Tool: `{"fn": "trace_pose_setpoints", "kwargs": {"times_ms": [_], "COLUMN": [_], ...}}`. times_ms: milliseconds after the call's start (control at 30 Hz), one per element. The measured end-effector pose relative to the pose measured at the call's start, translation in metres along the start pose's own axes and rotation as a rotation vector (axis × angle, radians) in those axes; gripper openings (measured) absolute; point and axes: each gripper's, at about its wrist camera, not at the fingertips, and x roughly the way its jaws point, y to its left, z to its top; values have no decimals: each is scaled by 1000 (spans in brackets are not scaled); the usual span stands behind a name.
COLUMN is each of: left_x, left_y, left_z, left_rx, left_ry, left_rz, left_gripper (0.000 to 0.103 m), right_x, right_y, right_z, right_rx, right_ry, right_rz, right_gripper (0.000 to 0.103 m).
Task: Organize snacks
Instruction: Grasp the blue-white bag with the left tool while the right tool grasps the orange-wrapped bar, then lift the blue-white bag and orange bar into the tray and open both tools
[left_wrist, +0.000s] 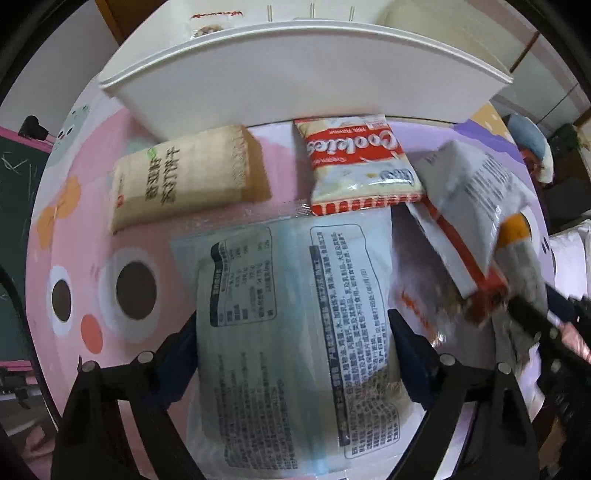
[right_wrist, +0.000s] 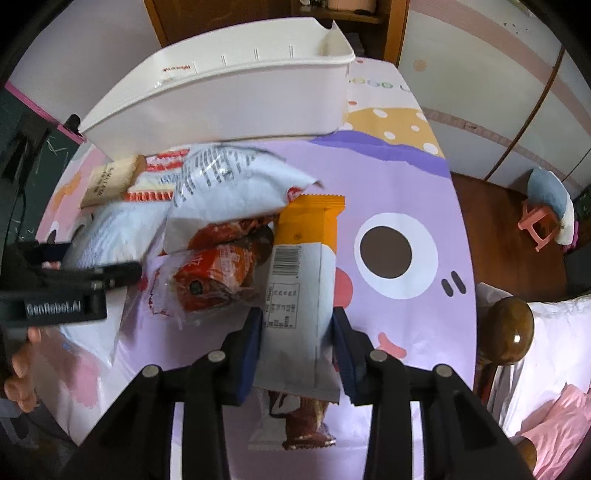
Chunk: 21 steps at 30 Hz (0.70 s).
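- Snack packets heaped on a cartoon-print tabletop (right_wrist: 406, 177), just in front of a long white bin (left_wrist: 306, 85) at its far edge.
- Beige cracker pack (left_wrist: 181, 181) and red "Cookies" pouch (left_wrist: 360, 162) side by side against the bin wall.
- Left tongs (left_wrist: 295, 354) pointing steeply down, spread wide astride a large pale blue-white packet (left_wrist: 288, 314) lying printed side up; pads close to its edges, contact impossible to tell.
- Right tongs (right_wrist: 297, 347) also angled down, blue pads either side of an orange-and-white wrapped bar (right_wrist: 299, 288), pads at its edges.
- Crowding the bar from the left: a red clear-wrapped snack (right_wrist: 218, 280) and a crumpled white bag (right_wrist: 229, 184) on top.
- Fingers of a hand (right_wrist: 18, 373) visible at the left tool's handle.
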Motion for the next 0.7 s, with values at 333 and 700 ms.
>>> {"fn": "trace_pose_setpoints", "kwargs": {"times_ms": [333,700], "left_x": [-56,-160], "left_y": [34,46], "left_z": [-40,-54], "left_rx": [-26,35], "left_ry": [-97,-281], "left_rz": [-79,-114], "left_gripper": [89,89], "right_x": [-38,-115], "right_y": [8,48], "right_z": [-9,3], "right_rx": [14,-73], "right_ry": [-55,-194], "right_rz": [78,131], "right_gripper": [37,37]}}
